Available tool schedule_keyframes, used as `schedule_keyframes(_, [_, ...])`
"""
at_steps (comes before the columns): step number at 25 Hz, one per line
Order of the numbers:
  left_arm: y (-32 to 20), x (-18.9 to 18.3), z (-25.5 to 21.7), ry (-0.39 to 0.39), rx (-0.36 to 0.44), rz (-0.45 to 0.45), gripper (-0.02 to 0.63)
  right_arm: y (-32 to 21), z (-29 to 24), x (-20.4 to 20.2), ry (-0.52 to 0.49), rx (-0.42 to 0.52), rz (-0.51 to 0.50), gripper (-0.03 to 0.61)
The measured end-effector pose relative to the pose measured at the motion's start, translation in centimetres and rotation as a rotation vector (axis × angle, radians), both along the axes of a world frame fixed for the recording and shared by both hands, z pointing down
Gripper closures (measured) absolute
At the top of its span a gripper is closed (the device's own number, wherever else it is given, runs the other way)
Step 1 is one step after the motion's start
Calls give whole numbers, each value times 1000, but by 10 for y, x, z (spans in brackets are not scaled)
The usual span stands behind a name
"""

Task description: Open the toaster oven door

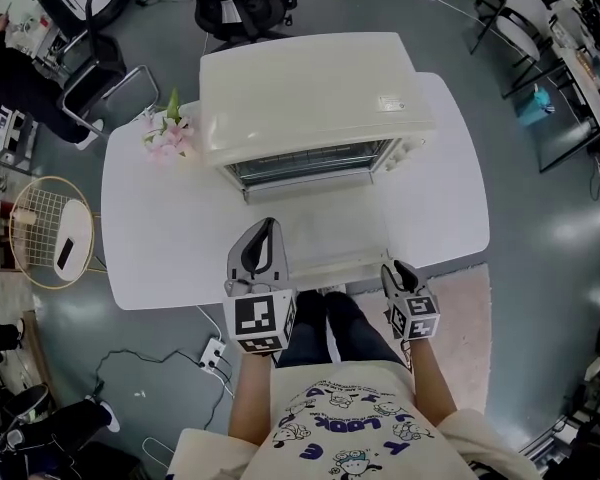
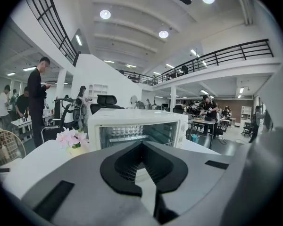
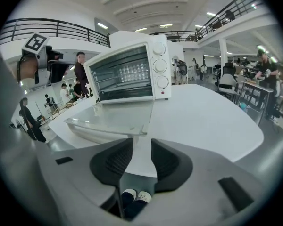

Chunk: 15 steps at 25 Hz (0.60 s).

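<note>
A cream toaster oven (image 1: 310, 98) stands at the back of the white table (image 1: 150, 238). Its glass door (image 1: 330, 230) lies folded down flat toward me, handle bar (image 1: 332, 266) at the front edge, wire rack visible inside. My left gripper (image 1: 267, 230) hovers over the table just left of the door, jaws shut with nothing between them; its view looks into the oven (image 2: 141, 128). My right gripper (image 1: 398, 268) sits at the table's front edge beside the door's right corner (image 3: 140, 133), jaws open and empty. The right gripper view shows the oven (image 3: 132, 72) from the front right.
A small vase of pink flowers (image 1: 170, 136) stands left of the oven. Beside the table's left end is a round wire stool (image 1: 45, 230) with a phone on it. Office chairs (image 1: 95, 83) stand behind, and a power strip (image 1: 213, 353) lies on the floor.
</note>
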State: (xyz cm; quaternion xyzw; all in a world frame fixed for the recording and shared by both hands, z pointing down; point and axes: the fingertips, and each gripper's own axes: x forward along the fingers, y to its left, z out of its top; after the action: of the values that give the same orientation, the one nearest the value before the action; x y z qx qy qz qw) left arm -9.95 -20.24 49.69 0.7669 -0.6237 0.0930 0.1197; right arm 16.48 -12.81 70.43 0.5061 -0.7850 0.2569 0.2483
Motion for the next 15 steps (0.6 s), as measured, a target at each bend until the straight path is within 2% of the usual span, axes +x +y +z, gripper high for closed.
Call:
schedule_keyframes(5, [-6, 1, -11, 9, 22, -9, 609, -19, -44, 7, -7, 96, 0, 454])
schedule_keyframes(12, [-14, -4, -35, 9, 69, -37, 609, -70, -138, -11, -65, 315, -11, 454])
schedule_keyframes(14, [-16, -6, -43, 9, 87, -46, 609, -84, -169, -21, -83, 389, -23, 502])
schedule_keyframes(15, [-17, -7, -47, 9, 96, -51, 609, -91, -184, -26, -90, 424, -29, 502])
